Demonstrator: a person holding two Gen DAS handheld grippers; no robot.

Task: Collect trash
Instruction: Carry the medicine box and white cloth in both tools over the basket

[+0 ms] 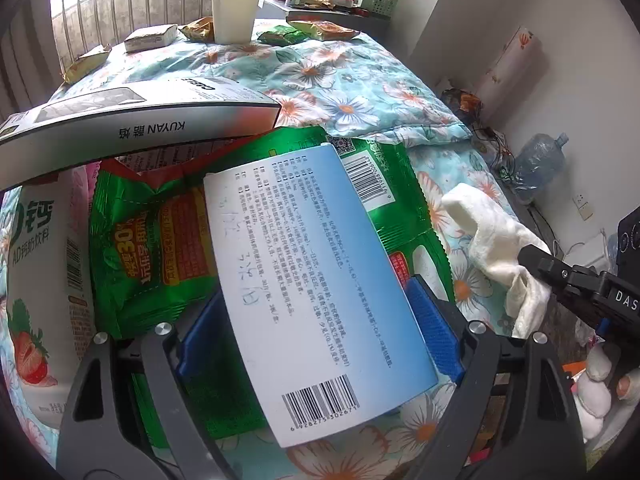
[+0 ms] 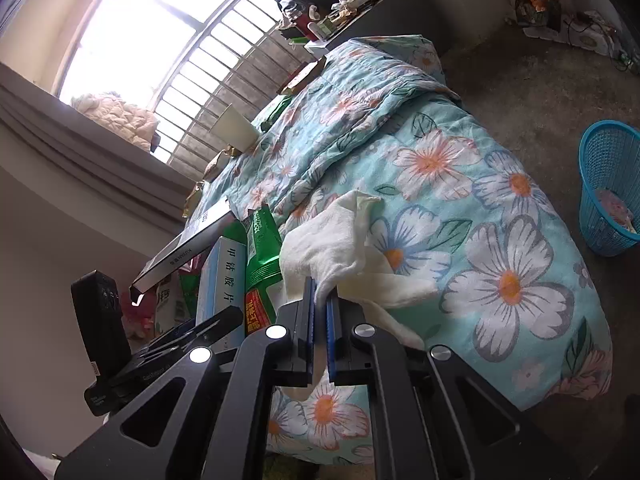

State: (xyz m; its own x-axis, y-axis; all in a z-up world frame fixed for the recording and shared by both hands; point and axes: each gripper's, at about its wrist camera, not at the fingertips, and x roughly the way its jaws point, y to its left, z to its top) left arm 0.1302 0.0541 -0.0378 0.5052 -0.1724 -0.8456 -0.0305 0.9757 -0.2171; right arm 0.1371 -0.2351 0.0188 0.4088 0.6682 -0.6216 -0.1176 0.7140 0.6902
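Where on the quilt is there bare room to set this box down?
Free: the flowered quilt between the paper cup and the green wrapper, and right of the tissue. Crowded: around the blue-white box and the grey carton.

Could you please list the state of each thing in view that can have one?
Left tongs: shut on the pale blue and white cardboard medicine box, which lies over the green foil snack bag.
Right tongs: shut on the crumpled white tissue.
Green foil snack bag: crumpled, lying flat.
White paper cup: upright on the quilt.
Blue plastic mesh waste basket: upright on the floor, some trash inside.
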